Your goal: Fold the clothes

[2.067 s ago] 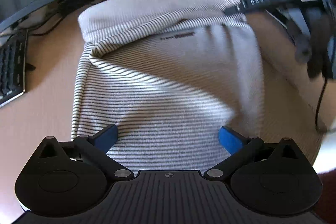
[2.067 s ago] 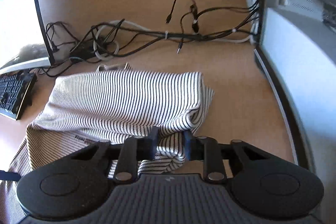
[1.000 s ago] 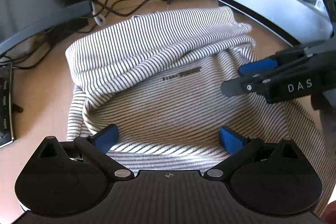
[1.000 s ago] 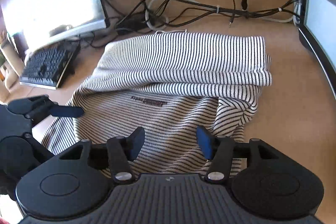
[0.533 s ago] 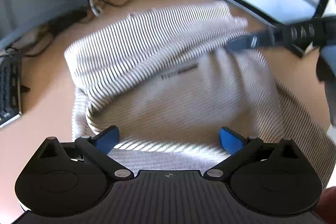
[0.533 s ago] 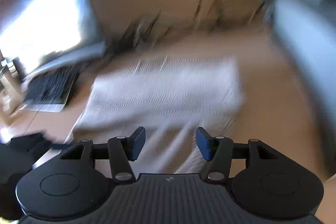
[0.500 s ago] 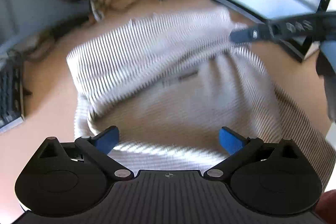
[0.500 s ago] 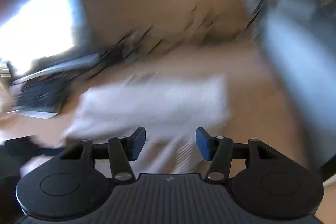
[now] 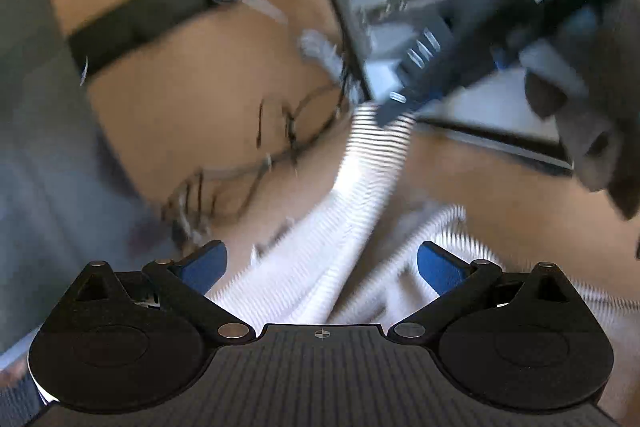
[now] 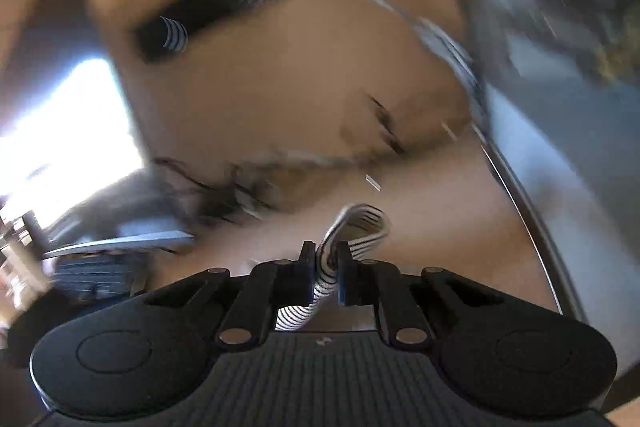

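The striped garment hangs stretched above the wooden desk, blurred by motion. In the left wrist view, my right gripper is shut on its upper end at the upper right, held by a gloved hand. My left gripper is open, its blue pads wide apart on either side of the lower fabric without touching it. In the right wrist view, my right gripper is shut on a fold of the striped garment that sticks out beyond the fingers.
A tangle of cables lies at the back of the desk below a black power strip. A monitor stands at the right, a bright monitor at the left, and a keyboard below it.
My right gripper has shut on the garment's edge and lifted it off the desk. Both cameras have tilted upward and blurred. The left gripper stays open.
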The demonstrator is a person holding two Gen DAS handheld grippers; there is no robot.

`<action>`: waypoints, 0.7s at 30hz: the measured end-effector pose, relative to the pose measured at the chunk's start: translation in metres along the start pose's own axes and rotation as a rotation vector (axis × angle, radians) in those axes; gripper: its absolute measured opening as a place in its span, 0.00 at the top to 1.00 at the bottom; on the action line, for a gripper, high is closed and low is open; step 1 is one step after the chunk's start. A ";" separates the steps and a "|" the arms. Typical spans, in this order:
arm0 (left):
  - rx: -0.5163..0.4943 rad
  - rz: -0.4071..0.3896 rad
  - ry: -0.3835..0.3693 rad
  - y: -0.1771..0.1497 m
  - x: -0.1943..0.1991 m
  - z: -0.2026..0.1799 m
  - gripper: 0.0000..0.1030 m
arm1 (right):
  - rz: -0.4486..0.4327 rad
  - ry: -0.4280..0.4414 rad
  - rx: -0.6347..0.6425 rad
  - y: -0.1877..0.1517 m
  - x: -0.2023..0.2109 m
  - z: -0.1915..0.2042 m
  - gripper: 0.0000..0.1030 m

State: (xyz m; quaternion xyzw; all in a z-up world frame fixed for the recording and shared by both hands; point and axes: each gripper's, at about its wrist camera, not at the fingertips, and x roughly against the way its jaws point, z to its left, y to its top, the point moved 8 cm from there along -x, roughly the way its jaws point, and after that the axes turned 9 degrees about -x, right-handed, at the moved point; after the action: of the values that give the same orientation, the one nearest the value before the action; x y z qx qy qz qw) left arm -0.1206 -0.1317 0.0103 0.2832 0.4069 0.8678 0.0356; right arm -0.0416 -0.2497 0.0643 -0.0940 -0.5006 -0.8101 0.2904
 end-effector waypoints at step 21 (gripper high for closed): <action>0.905 0.339 0.540 -0.247 0.072 0.256 0.68 | 0.271 0.126 0.426 -0.102 -0.066 0.109 0.63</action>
State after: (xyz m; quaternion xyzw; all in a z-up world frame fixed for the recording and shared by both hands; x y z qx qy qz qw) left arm -0.0894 0.2290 -0.0054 0.0990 0.6827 0.6416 -0.3353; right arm -0.0612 -0.0967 0.0105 -0.0462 -0.6236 -0.6443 0.4402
